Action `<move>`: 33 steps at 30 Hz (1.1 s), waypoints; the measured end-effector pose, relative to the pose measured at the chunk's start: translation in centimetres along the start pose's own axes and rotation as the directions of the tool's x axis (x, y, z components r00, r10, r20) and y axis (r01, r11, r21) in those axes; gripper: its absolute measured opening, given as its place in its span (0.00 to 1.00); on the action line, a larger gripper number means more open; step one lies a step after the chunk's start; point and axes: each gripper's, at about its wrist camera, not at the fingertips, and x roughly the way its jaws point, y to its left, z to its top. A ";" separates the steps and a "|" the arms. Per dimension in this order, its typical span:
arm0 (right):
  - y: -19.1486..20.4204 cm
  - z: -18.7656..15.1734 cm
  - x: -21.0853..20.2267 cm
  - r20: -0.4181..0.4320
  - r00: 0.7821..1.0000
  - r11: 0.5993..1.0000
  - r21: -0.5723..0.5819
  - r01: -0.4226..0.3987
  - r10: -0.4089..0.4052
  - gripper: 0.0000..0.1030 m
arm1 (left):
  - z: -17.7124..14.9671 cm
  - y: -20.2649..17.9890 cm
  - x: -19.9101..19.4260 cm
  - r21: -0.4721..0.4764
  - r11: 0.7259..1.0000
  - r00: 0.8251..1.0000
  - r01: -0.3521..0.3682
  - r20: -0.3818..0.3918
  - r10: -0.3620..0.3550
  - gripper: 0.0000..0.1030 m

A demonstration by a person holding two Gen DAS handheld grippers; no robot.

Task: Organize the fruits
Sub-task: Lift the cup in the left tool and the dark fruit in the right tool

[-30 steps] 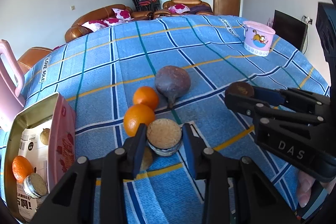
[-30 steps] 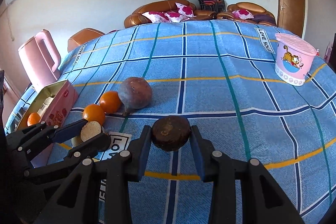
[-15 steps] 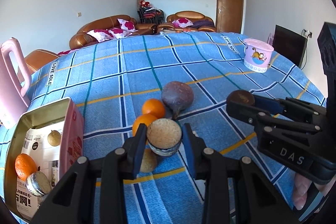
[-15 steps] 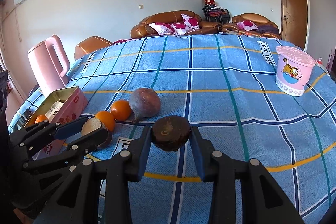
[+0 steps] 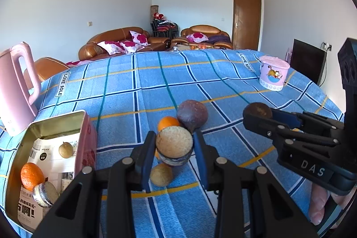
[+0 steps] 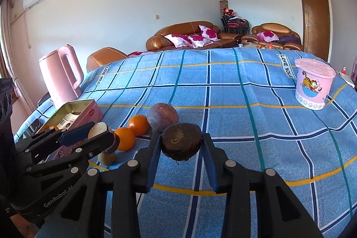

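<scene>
Right now my left gripper pinches a tan-faced fruit half above the tablecloth while my right gripper clamps a dark brown fruit, presumably bound for the open tin.

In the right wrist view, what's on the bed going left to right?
Pink kettle → tin box → two oranges → purple fruit → pink tub.
</scene>
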 end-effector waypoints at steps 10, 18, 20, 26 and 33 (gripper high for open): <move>0.3 -0.1 -1.0 0.050 0.999 1.000 -0.019 -0.014 0.015 0.38 | 0.0 0.1 -0.8 -0.005 1.000 0.999 -0.016 0.044 0.016 0.35; 0.4 -0.1 -1.6 0.080 0.997 0.999 -0.032 -0.019 0.022 0.38 | -0.1 0.2 -1.4 -0.010 1.000 0.997 -0.027 0.074 0.028 0.35; 0.5 -0.2 -1.7 0.087 0.996 0.999 -0.036 -0.019 0.022 0.38 | -0.2 0.2 -1.5 -0.012 1.000 0.996 -0.028 0.081 0.029 0.35; 0.7 -0.2 -2.3 0.112 0.993 0.999 -0.048 -0.018 0.023 0.38 | -0.2 0.3 -1.7 -0.015 0.999 0.995 -0.031 0.094 0.032 0.35; 0.9 -0.3 -2.7 0.136 0.990 0.998 -0.062 -0.018 0.026 0.38 | -0.2 0.4 -2.2 -0.021 0.999 0.993 -0.035 0.114 0.037 0.35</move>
